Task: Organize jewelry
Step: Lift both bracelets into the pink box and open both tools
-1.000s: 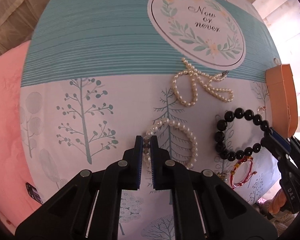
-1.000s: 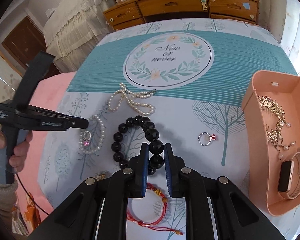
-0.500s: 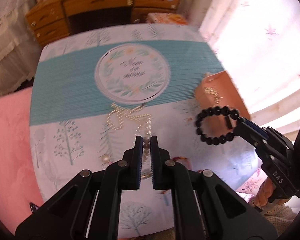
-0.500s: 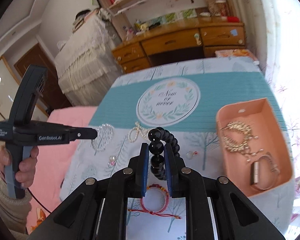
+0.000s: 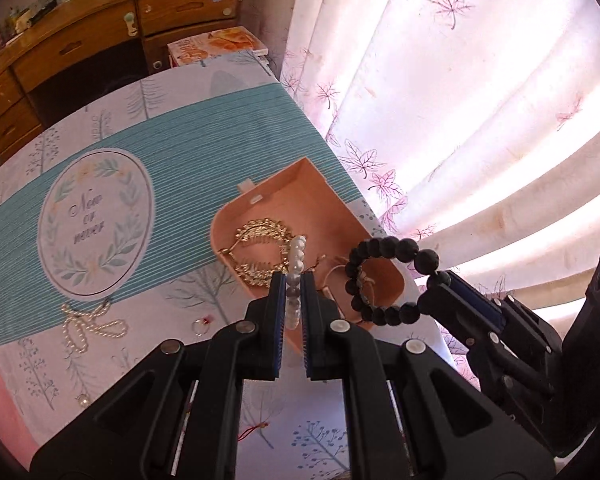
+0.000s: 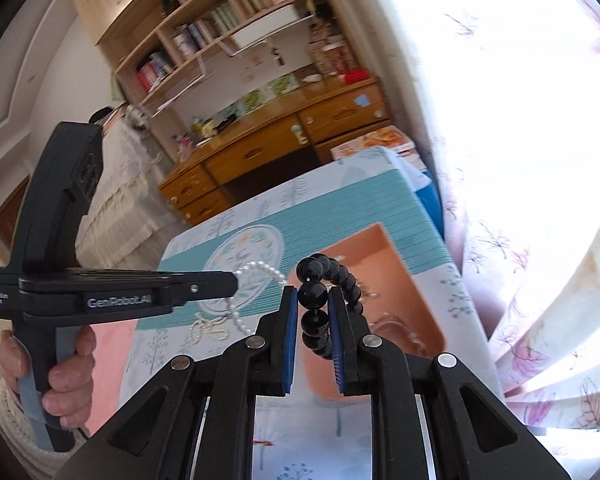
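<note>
Left gripper (image 5: 291,292) fingers pinch a pearl bracelet (image 5: 295,256), right gripper (image 6: 313,300) fingers a black bead bracelet (image 6: 332,276), partly hiding both.

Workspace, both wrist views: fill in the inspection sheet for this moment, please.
Surface: printed tablecloth.
Job's things: peach tray holding gold jewellery; loose pearl strand and ring on the cloth.
Clutter: nothing seen.
Grippers: left gripper shut on pearl bracelet; right gripper shut on black bead bracelet, both above the tray.
Cables: nothing seen.
Surroundings: wooden dresser, bookshelf, curtain.
</note>
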Available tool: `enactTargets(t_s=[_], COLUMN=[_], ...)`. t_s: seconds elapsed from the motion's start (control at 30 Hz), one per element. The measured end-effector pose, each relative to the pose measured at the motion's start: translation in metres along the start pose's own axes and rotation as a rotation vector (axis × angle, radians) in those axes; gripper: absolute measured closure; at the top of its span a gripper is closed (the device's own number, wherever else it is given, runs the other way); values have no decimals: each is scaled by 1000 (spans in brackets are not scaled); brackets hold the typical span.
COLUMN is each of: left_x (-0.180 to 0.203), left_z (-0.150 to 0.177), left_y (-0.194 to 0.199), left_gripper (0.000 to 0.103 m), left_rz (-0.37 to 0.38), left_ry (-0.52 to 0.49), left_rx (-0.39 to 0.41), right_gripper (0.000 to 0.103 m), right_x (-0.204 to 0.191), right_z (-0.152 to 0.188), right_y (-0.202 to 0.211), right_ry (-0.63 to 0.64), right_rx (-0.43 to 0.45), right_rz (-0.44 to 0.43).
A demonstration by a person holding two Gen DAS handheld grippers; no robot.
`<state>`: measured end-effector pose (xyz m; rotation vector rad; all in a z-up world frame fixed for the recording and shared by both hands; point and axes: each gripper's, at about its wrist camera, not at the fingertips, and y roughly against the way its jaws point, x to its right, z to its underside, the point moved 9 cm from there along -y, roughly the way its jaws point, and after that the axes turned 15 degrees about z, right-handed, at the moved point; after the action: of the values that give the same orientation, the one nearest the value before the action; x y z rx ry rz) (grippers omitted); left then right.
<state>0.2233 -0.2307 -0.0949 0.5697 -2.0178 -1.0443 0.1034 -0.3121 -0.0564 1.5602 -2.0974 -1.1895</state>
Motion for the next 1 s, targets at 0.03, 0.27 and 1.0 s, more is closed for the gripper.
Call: enactTargets(t_s=[0.03,0.27,1.0], left_x=[1,-25,-90], left_z=[-3,-4,85], left_y=[-13,-77,24], left_gripper=[98,98,83], left_rz=[5,-5,-117], left_ry=[5,78,130], left_rx=[-16,-109,139], right_gripper=[88,89,88], right_x=[12,60,3], right_z=[-1,1,-38], right_y=[-1,-10,-101], right_ry=[-18,-77,-45], right_rx=[-5,-23,-40], right_rz=[8,26,21])
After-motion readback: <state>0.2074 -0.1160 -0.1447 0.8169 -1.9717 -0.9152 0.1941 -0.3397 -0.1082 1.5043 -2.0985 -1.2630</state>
